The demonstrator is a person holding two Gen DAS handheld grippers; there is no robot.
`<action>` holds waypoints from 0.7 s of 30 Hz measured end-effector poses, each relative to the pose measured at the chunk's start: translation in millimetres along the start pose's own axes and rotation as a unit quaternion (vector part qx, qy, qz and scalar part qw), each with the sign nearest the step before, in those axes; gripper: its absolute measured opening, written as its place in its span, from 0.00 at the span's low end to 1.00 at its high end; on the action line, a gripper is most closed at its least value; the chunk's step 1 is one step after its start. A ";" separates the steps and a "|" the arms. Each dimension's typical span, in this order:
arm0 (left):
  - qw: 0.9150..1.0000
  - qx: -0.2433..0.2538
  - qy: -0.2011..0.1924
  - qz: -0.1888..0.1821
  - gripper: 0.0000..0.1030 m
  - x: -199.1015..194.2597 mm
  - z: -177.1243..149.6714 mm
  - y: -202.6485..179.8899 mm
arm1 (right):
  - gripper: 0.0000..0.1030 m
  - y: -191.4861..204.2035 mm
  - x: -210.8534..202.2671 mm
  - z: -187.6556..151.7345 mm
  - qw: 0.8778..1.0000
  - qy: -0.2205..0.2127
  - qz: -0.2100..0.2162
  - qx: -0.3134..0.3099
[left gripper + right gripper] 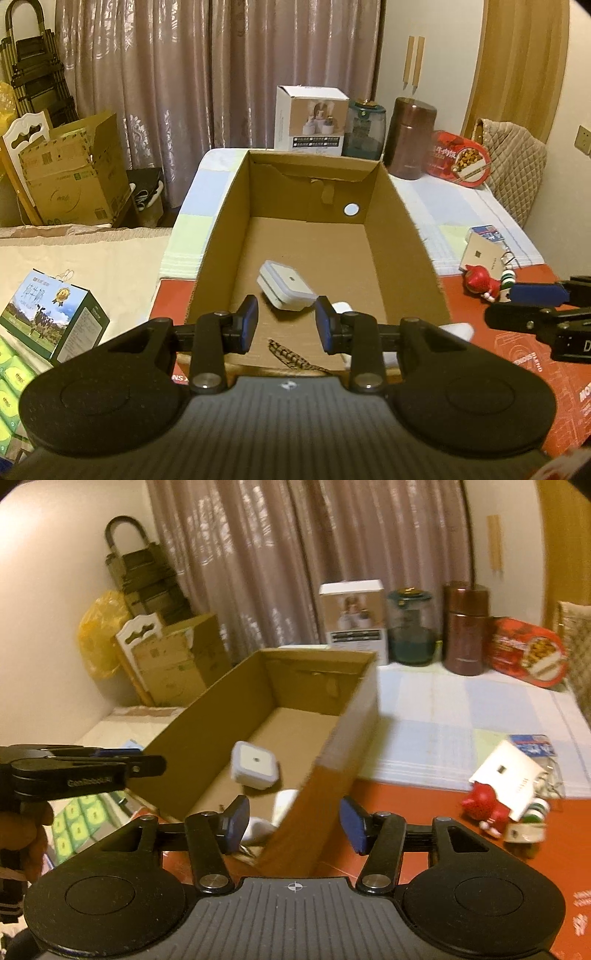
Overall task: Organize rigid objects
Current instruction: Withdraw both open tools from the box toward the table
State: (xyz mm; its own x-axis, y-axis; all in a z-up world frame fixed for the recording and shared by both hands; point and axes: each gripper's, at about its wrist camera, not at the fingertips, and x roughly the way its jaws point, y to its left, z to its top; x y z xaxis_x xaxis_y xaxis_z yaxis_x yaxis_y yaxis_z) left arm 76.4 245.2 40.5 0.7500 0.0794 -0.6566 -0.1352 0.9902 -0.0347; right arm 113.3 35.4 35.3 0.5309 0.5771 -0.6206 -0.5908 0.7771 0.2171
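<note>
My left tongs (284, 323) hover narrow and empty over the open brown cardboard box (402, 236); right tongs (293, 821) gape, straddling its wall. Ahead, the white square plastic case (286, 288) lies tilted inside.

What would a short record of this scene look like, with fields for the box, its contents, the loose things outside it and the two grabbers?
box: open cardboard box on the table
in the box: a white square container lying tilted on the box floor; another white thing near the front wall, mostly hidden
outside, right of the box: a red figurine, a white card, a small green-and-white toy
back of table: white carton, brown canister, red tin
left gripper: holds nothing
right gripper: open, empty, the box's near corner between its fingers
</note>
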 end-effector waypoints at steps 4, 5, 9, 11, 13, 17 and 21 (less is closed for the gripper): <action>1.000 -0.002 -0.005 -0.007 0.28 -11.1 -1.0 -10.7 | 0.53 -13.4 -18.3 -7.9 1.000 0.000 -0.017 0.016; 1.000 -0.001 -0.006 -0.009 0.28 -13.7 -1.2 -14.1 | 0.54 -16.1 -22.4 -10.7 1.000 0.001 -0.020 0.019; 1.000 -0.001 -0.011 -0.020 0.28 -24.5 -2.4 -28.0 | 0.54 -26.8 -40.6 -20.4 0.999 -0.002 -0.031 0.033; 1.000 0.000 -0.013 -0.026 0.28 -29.3 -2.9 -35.7 | 0.55 -33.2 -50.1 -24.8 0.998 -0.006 -0.037 0.041; 0.999 0.005 -0.013 -0.033 0.28 -32.4 -3.5 -45.1 | 0.55 -39.3 -59.0 -28.6 0.998 -0.007 -0.044 0.048; 0.999 0.008 -0.013 -0.049 0.28 -39.4 -6.4 -66.6 | 0.56 -54.9 -77.9 -37.4 0.996 -0.009 -0.064 0.064; 0.998 0.013 -0.015 -0.064 0.29 -45.1 -9.1 -87.5 | 0.57 -69.5 -94.5 -43.9 0.994 -0.015 -0.081 0.077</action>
State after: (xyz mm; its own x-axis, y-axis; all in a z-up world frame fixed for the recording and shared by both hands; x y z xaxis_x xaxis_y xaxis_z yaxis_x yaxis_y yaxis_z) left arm 48.5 153.9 66.3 0.7790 -0.0453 -0.6253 -0.0199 0.9951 -0.0969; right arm 77.5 -84.2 45.8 0.6308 0.4466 -0.6345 -0.3979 0.8882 0.2296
